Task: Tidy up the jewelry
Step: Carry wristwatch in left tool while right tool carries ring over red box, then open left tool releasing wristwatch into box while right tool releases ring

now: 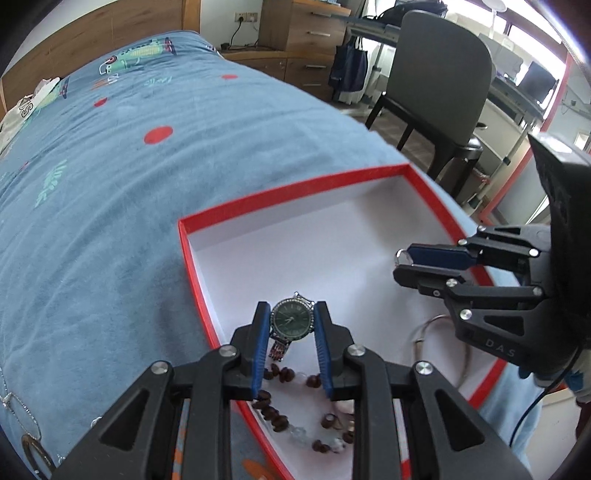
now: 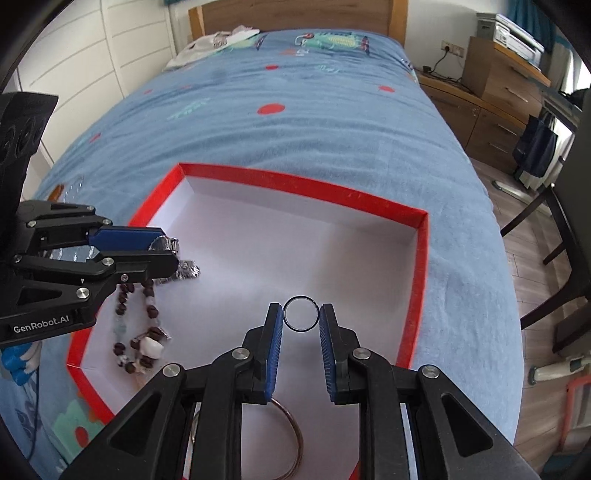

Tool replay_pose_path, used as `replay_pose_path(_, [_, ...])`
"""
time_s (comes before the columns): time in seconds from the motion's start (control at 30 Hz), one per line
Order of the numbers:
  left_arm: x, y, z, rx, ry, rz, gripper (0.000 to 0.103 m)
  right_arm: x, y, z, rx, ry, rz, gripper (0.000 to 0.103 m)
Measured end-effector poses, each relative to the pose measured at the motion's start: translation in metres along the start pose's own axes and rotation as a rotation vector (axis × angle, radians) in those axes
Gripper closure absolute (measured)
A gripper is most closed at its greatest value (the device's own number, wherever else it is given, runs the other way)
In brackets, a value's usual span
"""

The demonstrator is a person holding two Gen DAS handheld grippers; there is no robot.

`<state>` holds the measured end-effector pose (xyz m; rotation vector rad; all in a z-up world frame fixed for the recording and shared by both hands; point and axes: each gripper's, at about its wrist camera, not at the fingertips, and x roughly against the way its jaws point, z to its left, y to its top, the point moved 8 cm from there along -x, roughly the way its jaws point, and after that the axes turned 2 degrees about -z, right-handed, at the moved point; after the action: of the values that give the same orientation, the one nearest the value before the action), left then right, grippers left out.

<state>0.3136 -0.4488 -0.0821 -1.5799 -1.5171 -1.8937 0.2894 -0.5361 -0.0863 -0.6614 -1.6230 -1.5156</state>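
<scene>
A red-rimmed box (image 1: 280, 195) with a white floor lies on the blue bedspread; it also shows in the right wrist view (image 2: 295, 177). My left gripper (image 1: 291, 321) is shut on a green-faced watch (image 1: 291, 319) and holds it over the box's left part, seen from the side in the right wrist view (image 2: 166, 245). A brown bead bracelet (image 1: 280, 410) lies in the box below it. My right gripper (image 2: 301, 314) is shut on a thin ring (image 2: 301, 314) above the box floor. A metal bangle (image 2: 291, 435) lies under it.
A thin chain (image 1: 22, 413) and a bangle (image 1: 35, 452) lie on the bedspread left of the box. A grey chair (image 1: 439, 85) and a wooden dresser (image 1: 303, 33) stand beyond the bed's right edge. Clothes (image 2: 218, 40) lie at the headboard.
</scene>
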Motion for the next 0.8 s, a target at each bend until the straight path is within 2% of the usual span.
replay_pose_path(0.23, [-0.008, -0.002, -0.001, 0.003, -0.013, -0.006, 0.08, -0.006, -0.007, 0.005, 0.081, -0.049, 0.028, 0.082])
replay_pose_path(0.47, [-0.013, -0.002, 0.0, 0.005, -0.005, 0.003, 0.08, -0.007, -0.005, 0.006, 0.092, -0.065, 0.031, 0.081])
replay_pose_path(0.53, [-0.012, -0.002, -0.001, 0.008, -0.007, 0.0, 0.08, -0.007, -0.005, 0.008, 0.096, -0.072, 0.037, 0.077])
replay_pose_path(0.6, [-0.009, -0.001, 0.0, 0.026, -0.02, 0.002, 0.08, -0.006, -0.004, 0.01, 0.097, -0.074, 0.042, 0.064])
replay_pose_path(0.67, [-0.005, -0.001, 0.001, 0.035, -0.017, 0.001, 0.08, -0.003, -0.004, 0.012, 0.1, -0.082, 0.036, 0.058])
replay_pose_path(0.8, [0.011, -0.005, 0.004, 0.045, 0.001, -0.006, 0.08, 0.01, -0.005, 0.01, 0.08, -0.091, 0.019, 0.056])
